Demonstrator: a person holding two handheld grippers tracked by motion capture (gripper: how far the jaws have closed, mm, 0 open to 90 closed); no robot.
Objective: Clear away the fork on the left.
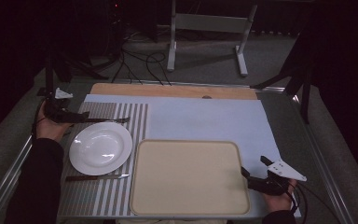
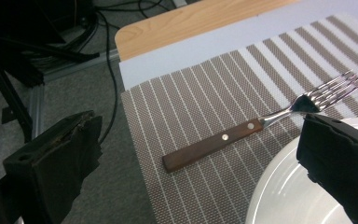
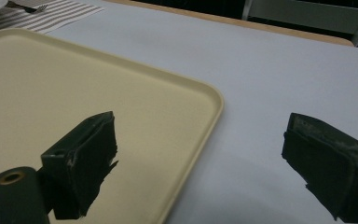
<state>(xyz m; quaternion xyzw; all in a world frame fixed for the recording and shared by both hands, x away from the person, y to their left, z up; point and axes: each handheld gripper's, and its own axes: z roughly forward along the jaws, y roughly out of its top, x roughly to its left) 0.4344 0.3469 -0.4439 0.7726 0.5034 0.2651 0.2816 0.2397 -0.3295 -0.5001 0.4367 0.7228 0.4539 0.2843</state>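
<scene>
Fork (image 2: 261,122) on striped mat beyond plate (image 1: 100,148), framed by wide-open left hand-held gripper (image 2: 205,154); likely about to grasp: lower, close on wooden handle.

The fork (image 2: 261,122) has a matt wooden handle and shiny metal tines; it lies on a woven placemat (image 2: 200,93) beside a glossy plate (image 2: 284,196).

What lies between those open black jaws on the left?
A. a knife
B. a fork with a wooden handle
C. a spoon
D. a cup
B: the left gripper stands open over the striped mat, with the fork lying between its jaws beside the plate.
</scene>
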